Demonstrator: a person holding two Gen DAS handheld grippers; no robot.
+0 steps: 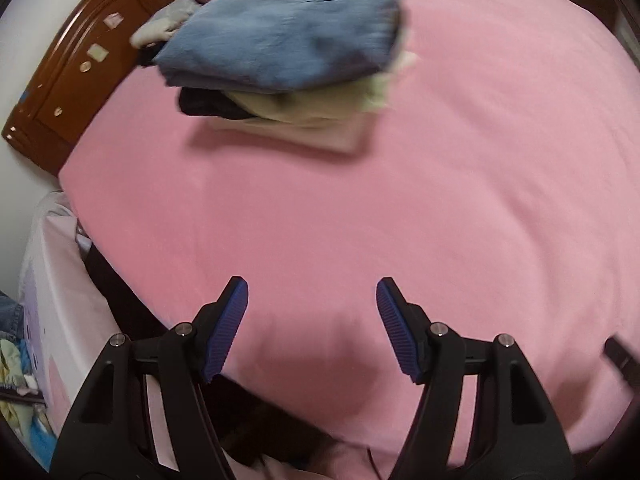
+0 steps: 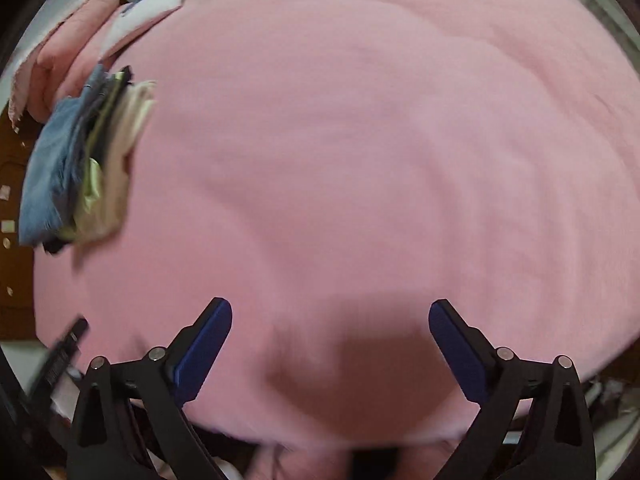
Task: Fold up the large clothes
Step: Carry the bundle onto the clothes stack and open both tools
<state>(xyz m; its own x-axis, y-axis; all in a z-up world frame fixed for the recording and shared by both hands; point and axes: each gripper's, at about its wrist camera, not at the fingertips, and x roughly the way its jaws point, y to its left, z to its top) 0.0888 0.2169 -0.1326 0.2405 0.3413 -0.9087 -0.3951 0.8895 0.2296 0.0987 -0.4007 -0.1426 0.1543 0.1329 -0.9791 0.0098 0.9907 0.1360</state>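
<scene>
Left wrist view: left gripper (image 1: 312, 292) over bare pink bed (image 1: 440, 200), jaws partly open, holding nothing.
Right wrist view: right gripper (image 2: 330, 312) over same sheet, jaws spread wide, empty.
Stack (image 1: 280, 48): folded clothes piled near headboard (image 1: 80, 60), blue piece on top, likely parked aside to free the middle.
Stack from right: far left edge (image 2: 76, 160), well apart from jaws.
Next garment: none in reach; probably to be fetched.

free: wide bare stretch of pink bed sheet (image 2: 360, 160) under and ahead of both tongs | obstacle: stack of folded clothes (image 1: 280, 60) at far left of the bed | edge: wooden headboard (image 1: 80, 64) just behind stack | left side: clutter (image 1: 24, 380) below bed edge
</scene>
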